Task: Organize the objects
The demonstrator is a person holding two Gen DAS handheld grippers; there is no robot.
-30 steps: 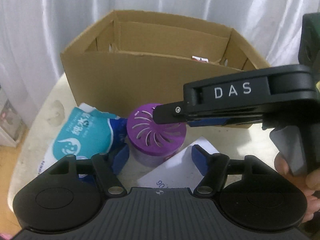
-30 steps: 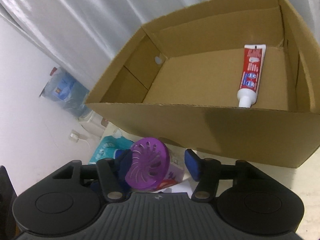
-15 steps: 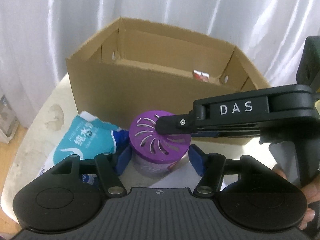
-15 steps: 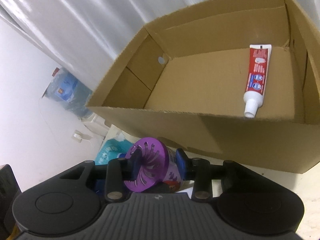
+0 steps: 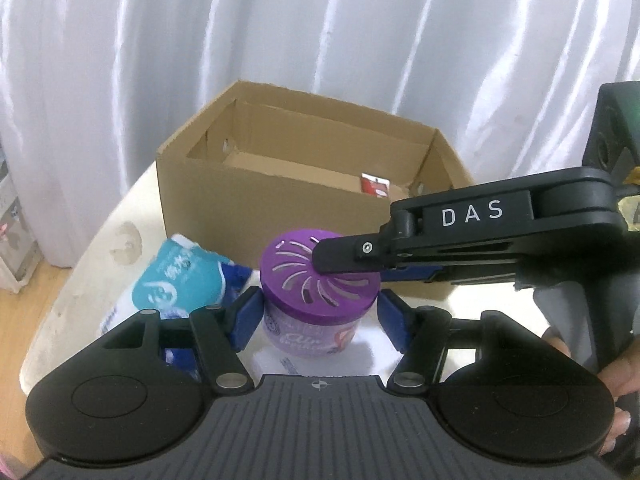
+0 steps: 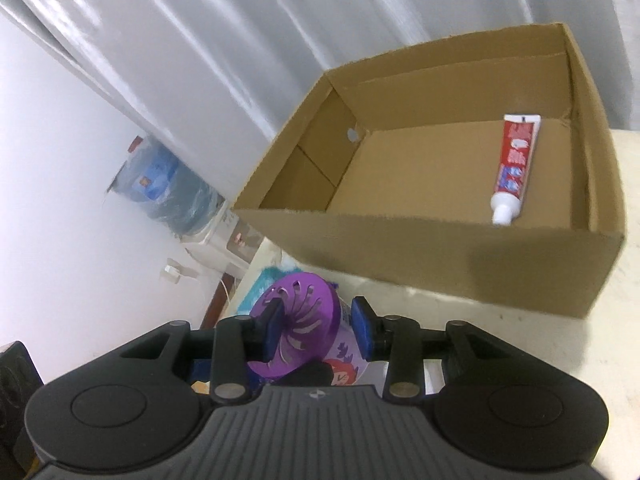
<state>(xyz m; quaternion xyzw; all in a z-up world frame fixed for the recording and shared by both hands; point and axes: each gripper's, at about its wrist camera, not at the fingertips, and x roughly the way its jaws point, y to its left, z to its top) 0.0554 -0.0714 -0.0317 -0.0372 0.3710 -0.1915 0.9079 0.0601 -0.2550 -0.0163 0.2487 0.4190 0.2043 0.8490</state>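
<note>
On the worktop (image 5: 100,264), a blue tissue pack (image 5: 180,276) lies left of the purple-lidded jar (image 5: 318,280). The left hand-held gripper (image 5: 320,316) pinches the jar's sides; the right hand-held gripper (image 6: 316,330) clamps its lid and base. Behind, a toothpaste tube (image 6: 514,168) lies inside the cardboard box (image 6: 440,256).

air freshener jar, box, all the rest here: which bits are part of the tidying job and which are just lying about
In the job:
- purple air freshener jar, held between both grippers: left gripper, right gripper
- cardboard box
- toothpaste tube, already in the box
- tissue pack, probably

Lying about:
- white curtain
- water bottle
</note>
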